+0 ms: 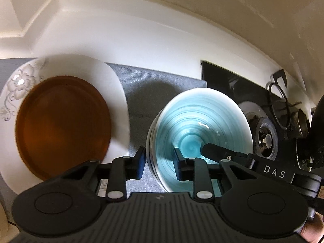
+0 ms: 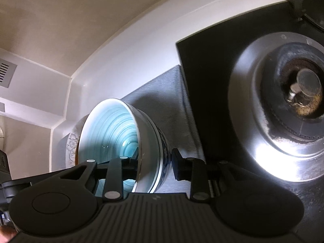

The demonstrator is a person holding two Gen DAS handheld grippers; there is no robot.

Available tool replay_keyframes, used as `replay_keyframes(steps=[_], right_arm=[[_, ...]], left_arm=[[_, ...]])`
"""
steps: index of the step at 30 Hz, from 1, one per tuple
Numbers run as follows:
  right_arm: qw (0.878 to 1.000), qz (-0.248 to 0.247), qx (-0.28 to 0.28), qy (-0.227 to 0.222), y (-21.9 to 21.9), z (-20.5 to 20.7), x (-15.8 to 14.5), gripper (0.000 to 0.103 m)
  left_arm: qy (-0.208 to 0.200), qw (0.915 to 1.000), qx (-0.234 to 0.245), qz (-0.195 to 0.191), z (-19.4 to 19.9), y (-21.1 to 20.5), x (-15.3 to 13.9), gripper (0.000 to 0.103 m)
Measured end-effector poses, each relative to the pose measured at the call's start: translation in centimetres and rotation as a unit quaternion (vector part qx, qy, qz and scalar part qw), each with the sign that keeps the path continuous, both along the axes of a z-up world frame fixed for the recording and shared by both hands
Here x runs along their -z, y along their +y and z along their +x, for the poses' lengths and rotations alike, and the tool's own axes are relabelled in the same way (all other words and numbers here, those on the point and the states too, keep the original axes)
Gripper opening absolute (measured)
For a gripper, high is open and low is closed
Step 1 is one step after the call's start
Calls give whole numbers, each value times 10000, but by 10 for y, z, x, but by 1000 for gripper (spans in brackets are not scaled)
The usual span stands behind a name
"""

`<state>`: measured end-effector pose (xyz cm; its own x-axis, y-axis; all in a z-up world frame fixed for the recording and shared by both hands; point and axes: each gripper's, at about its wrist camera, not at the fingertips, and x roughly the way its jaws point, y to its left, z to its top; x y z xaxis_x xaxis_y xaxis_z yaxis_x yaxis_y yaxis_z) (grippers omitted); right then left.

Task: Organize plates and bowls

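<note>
While the amber plate (image 1: 62, 125) already sits on the floral plate (image 1: 113, 81), both tools apparently pinch the stacked teal bowl (image 1: 200, 125) rim, placement pending.

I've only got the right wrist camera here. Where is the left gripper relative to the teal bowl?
Observer: The left gripper straddles the teal bowl at its near-left rim, one finger inside and one outside. I cannot tell whether the pads press.
Operator: What sits left of the bowl?
Observer: A brown plate lies on a white flowered plate, apart from the bowl, on the grey mat.
Operator: Does my gripper show from that side?
Observer: Yes. One of the fingers of the right gripper reaches into the bowl from the right.
</note>
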<state>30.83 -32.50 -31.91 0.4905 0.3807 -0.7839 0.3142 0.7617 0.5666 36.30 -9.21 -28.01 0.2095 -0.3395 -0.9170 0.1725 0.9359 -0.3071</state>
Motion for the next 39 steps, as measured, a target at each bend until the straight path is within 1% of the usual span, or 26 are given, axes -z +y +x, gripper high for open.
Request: replay_keyframes(steps=[4, 10, 20, 29, 36, 39], right_arm=[[9997, -114, -198, -64, 13, 8, -12, 33], [9990, -12, -443, -89, 40, 18, -25, 33], [9947, 33, -1023, -99, 101, 39, -31, 33], [9865, 70, -1636, -86, 167, 56, -28, 34], [9788, 168, -2041, -69, 214, 58, -33, 34], [9743, 151, -2243, -118, 234, 56, -37, 34]], left_arm=[[-11, 9997, -220, -79, 1, 15, -10, 29], [-196, 9985, -511, 5, 0, 43, -29, 29], [-231, 9936, -1094, 161, -7, 107, -38, 29], [-246, 9855, -1659, 261, -22, 166, -42, 29], [-318, 9773, -2059, 375, -39, 205, -54, 30], [-357, 9731, -2245, 368, -46, 220, -59, 30]])
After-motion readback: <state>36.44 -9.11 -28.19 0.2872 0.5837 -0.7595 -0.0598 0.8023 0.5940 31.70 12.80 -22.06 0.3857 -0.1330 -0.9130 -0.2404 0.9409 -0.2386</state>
